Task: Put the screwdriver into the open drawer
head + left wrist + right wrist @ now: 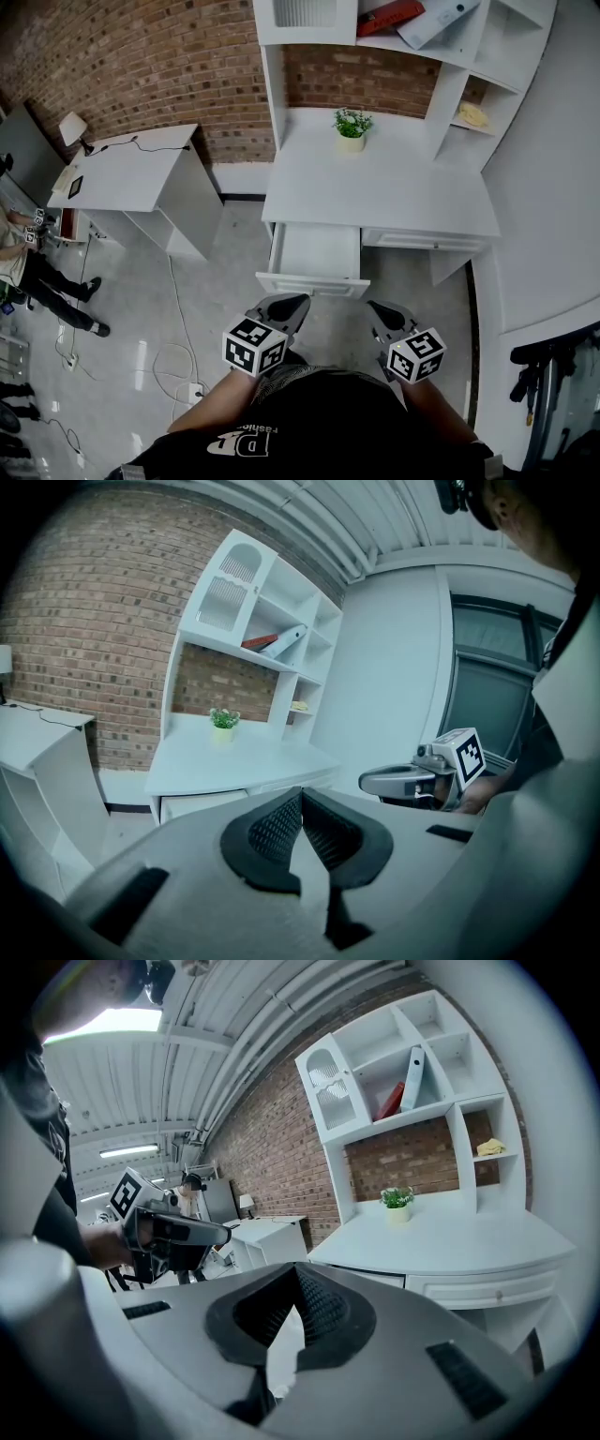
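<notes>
I stand in front of a white desk (375,192) whose left drawer (314,255) is pulled open; its inside looks bare and white. No screwdriver shows in any view. My left gripper (298,302) hangs just below the drawer front, close to my body, its jaws shut with nothing between them (300,795). To its right, level with it, my right gripper (375,307) is also shut and empty (298,1269). Each gripper shows in the other's view: the right gripper (412,780) and the left gripper (178,1232).
A small potted plant (352,127) stands at the back of the desk, under shelves holding a red book (389,16). A second white desk (131,169) stands to the left, with cables (178,361) on the floor. A person (33,272) stands at the far left.
</notes>
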### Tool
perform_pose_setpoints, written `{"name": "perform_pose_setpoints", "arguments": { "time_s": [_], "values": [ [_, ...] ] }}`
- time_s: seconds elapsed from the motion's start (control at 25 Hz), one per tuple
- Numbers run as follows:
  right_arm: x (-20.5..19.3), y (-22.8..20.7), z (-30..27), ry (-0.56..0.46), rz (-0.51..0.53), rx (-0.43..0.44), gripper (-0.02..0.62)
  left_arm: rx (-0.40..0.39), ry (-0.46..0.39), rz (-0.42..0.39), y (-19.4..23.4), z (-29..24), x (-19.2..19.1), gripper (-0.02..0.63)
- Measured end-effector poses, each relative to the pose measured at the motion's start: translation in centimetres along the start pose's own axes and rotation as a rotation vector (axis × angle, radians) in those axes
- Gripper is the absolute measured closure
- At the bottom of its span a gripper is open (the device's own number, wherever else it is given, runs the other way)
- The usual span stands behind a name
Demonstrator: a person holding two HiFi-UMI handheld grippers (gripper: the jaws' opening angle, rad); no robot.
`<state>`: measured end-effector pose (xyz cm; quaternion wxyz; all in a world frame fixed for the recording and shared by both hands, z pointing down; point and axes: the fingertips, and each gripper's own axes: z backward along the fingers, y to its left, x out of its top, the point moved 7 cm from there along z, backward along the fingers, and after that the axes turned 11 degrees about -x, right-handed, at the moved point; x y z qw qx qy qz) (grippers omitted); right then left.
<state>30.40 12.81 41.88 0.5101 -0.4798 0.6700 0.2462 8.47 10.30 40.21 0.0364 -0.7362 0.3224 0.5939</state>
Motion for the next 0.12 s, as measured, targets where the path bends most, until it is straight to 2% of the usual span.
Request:
{"name": "perform_pose_setpoints", "arguments": {
  "time_s": [0.12],
  "values": [
    [-0.10,-0.03,-0.09,0.002,-0.004,0.002,0.592,0.004,-0.002,0.000,0.15,-0.07,0.10,0.588]
  ]
}}
